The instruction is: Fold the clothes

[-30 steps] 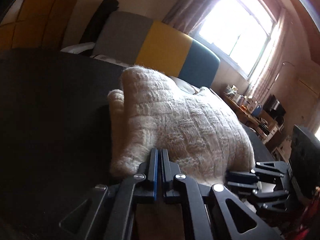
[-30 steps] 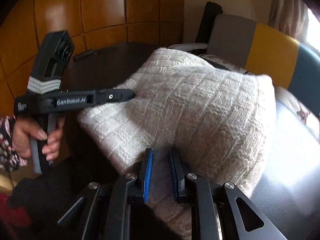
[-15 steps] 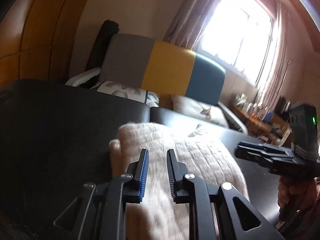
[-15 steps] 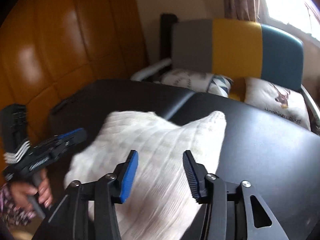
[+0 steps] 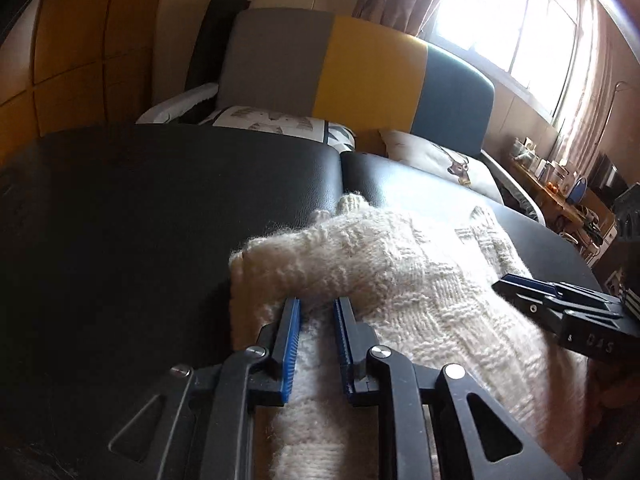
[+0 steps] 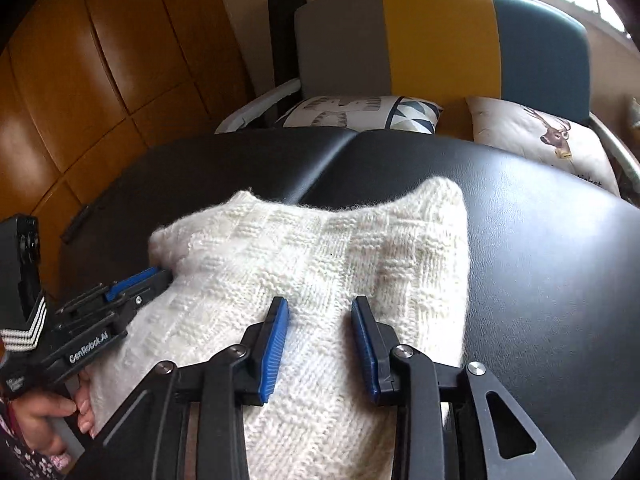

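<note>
A cream knitted sweater (image 5: 420, 280) lies folded in a thick bundle on the black padded table (image 5: 160, 220). My left gripper (image 5: 317, 309) is open at the bundle's near left corner, with knit showing in the gap between its blue pads. My right gripper (image 6: 320, 304) is open wider, low over the near middle of the sweater (image 6: 320, 248). Each wrist view catches the other tool: the right gripper (image 5: 560, 312) at the sweater's right side, the left gripper (image 6: 132, 286) at its left edge. A hand (image 6: 60, 412) grips the left tool's handle.
Behind the table (image 6: 540, 240) stands a bench with a grey, yellow and teal back (image 6: 440, 40) and printed cushions (image 6: 540, 136). Wooden wall panels (image 6: 100, 80) rise on the left. A bright window (image 5: 512, 20) and a cluttered sideboard (image 5: 560, 188) are on the right.
Both grippers have opened and let go of the sweater, which was held up a second ago. It now lies flat on the table, and both grippers have come down close to it.
</note>
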`<state>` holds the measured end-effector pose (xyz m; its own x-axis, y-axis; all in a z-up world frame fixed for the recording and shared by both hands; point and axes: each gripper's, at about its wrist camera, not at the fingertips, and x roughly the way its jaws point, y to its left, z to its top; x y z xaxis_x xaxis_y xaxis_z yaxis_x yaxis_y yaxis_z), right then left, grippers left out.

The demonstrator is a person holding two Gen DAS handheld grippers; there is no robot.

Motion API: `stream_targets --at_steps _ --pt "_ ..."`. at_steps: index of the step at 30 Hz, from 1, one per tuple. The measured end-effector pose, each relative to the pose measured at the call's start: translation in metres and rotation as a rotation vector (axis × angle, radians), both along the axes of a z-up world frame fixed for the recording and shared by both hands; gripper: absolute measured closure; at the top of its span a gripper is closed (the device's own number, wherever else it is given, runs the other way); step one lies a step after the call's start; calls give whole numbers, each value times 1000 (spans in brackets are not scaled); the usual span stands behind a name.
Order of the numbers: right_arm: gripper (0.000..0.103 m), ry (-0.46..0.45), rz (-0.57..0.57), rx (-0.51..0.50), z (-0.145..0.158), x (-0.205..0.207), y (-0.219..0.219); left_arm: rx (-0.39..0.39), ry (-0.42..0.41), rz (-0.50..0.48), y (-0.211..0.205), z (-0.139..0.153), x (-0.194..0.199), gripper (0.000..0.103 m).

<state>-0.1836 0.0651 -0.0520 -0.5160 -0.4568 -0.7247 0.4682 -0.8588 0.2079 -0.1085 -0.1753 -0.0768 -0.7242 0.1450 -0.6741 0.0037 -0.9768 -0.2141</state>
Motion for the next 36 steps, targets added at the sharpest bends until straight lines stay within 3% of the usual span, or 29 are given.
stream_targets --at_steps 5,7,9,11,13,16,19,24,28,36 --pt "70 -25 39 20 6 -8 -3 -14 11 -24 2 0 -5 84" --pt "68 -27 53 -5 17 -4 3 26 1 -43 -8 4 3 84" --pt "66 -14 46 -40 32 7 14 77 -1 -3 -22 17 15 84" --pt "58 -13 35 -63 40 20 29 135 9 38 -35 27 28 85" --pt "41 -27 22 -84 43 33 45 217 7 44 -44 31 40 82" --pt "40 -78 -2 -120 36 43 63 339 -37 19 -49 28 50 76" --pt "40 -142 -15 -154 24 48 72 345 -98 44 -45 20 49 60" --pt "39 -254 -45 -262 7 46 79 352 -163 37 -47 3 40 57" --pt "37 -283 -54 -281 4 45 78 328 -200 29 -52 -4 34 41" --pt "35 -325 -46 -307 2 40 79 346 -243 -15 -66 -9 7 38"
